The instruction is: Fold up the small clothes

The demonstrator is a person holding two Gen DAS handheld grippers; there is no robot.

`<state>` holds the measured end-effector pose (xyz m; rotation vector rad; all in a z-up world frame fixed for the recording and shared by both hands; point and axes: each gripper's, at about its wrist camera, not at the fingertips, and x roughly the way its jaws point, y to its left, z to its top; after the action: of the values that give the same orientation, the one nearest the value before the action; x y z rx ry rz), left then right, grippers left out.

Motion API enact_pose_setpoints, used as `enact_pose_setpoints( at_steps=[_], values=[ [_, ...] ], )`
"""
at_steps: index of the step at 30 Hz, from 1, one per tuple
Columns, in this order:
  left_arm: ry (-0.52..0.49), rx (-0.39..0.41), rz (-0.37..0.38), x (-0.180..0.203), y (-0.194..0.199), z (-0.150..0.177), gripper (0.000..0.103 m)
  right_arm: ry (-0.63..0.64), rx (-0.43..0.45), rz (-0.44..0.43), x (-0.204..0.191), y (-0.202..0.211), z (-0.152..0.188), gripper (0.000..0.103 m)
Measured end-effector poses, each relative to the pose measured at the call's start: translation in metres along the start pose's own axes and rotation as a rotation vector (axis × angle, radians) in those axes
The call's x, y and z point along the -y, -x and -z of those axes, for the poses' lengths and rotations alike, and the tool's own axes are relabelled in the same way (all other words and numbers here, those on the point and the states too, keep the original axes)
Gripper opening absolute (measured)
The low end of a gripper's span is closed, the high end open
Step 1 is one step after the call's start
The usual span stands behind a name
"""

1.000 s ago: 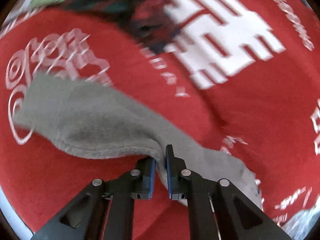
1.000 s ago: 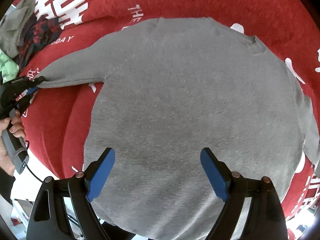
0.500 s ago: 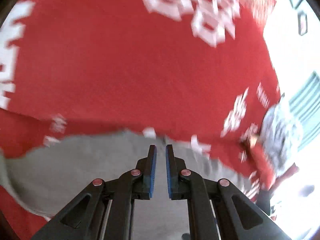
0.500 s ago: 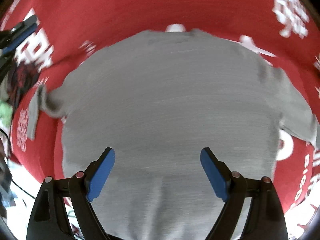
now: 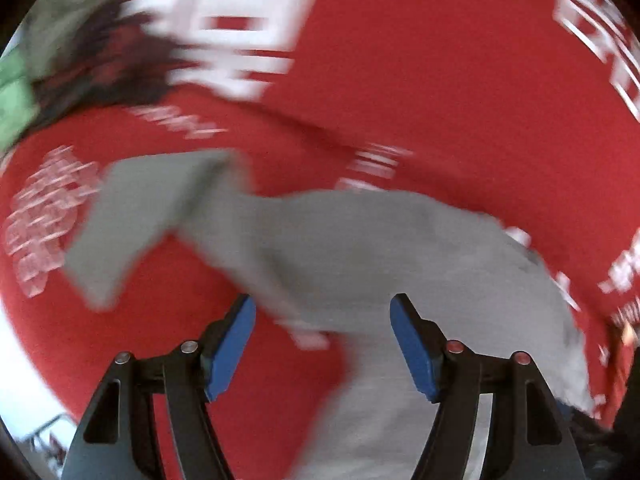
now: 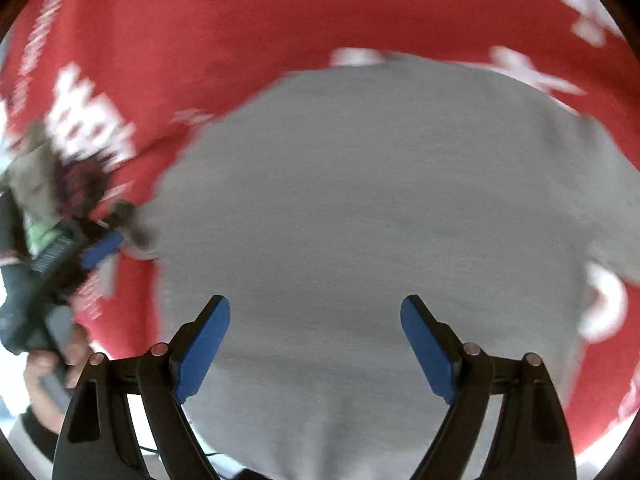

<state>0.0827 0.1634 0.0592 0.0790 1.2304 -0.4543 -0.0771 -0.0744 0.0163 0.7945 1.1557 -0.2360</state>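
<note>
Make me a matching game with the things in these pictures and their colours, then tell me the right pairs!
Things:
1. shirt
2. blanket
3. gripper pads
4. writing on the blanket

Colours:
A. blue
B. white
C. grey
D. red

Right pairs: 1-C, 2-D, 3-A, 4-B

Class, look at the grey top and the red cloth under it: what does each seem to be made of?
Grey top: likely soft knit cotton, matte, limp where its sleeve folds. Red cloth: probably woven fabric with white print, matte; blur hides the weave.
</note>
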Motion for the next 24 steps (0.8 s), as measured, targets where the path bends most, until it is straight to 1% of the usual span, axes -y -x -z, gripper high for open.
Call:
enact_pose_setpoints(
  at_steps=[1,2,3,4,5,6,7,8,10,13,14,16,18,21,22,24],
  values=[
    [0.042,0.004,-0.036,-0.027,0.006,-0.001,0.071,0.05,-0.011,-0.045,-0.022,-0.01,-0.007,0.09],
    [0.078,0.004,-0.064,-0.052,0.01,0.001,0.071,0.087,-0.019,-0.07,-0.038,-0.017,-0.011,0.09],
    [0.112,0.002,-0.082,-0.076,0.012,0.005,0.071,0.16,-0.034,-0.096,-0.066,-0.03,-0.018,0.09],
    [0.16,-0.001,-0.103,-0.099,0.014,0.007,0.071,0.223,-0.044,-0.104,-0.087,-0.041,-0.021,0.09],
    [0.196,-0.001,-0.113,-0.119,0.014,0.011,0.071,0.323,-0.057,-0.101,-0.121,-0.057,-0.025,0.09],
    [0.241,-0.001,-0.124,-0.14,0.016,0.014,0.071,0.374,-0.069,-0.102,-0.14,-0.067,-0.027,0.09],
    [0.264,-0.002,-0.132,-0.152,0.014,0.016,0.071,0.406,-0.087,-0.12,-0.157,-0.079,-0.029,0.09],
    [0.283,-0.003,-0.139,-0.162,0.013,0.019,0.071,0.411,-0.123,-0.172,-0.177,-0.097,-0.031,0.089],
    [0.316,0.0,-0.15,-0.185,0.012,0.025,0.071,0.357,-0.171,-0.25,-0.198,-0.127,-0.034,0.089],
    [0.344,0.0,-0.144,-0.206,0.009,0.033,0.071,0.25,-0.206,-0.301,-0.216,-0.169,-0.042,0.088],
    [0.348,-0.001,-0.139,-0.211,0.008,0.036,0.071,0.194,-0.212,-0.339,-0.222,-0.188,-0.045,0.087],
    [0.355,-0.008,-0.131,-0.217,0.01,0.042,0.071,0.157,-0.207,-0.355,-0.234,-0.209,-0.047,0.085],
    [0.361,-0.015,-0.123,-0.223,0.01,0.047,0.071,0.148,-0.184,-0.331,-0.248,-0.23,-0.05,0.083],
    [0.354,-0.031,-0.11,-0.229,0.008,0.053,0.071,0.126,-0.157,-0.332,-0.259,-0.243,-0.053,0.078],
    [0.349,-0.033,-0.111,-0.229,0.008,0.055,0.071,0.118,-0.158,-0.331,-0.262,-0.246,-0.054,0.072],
    [0.342,-0.04,-0.116,-0.229,0.007,0.057,0.071,0.096,-0.168,-0.355,-0.267,-0.253,-0.053,0.039]
  ],
)
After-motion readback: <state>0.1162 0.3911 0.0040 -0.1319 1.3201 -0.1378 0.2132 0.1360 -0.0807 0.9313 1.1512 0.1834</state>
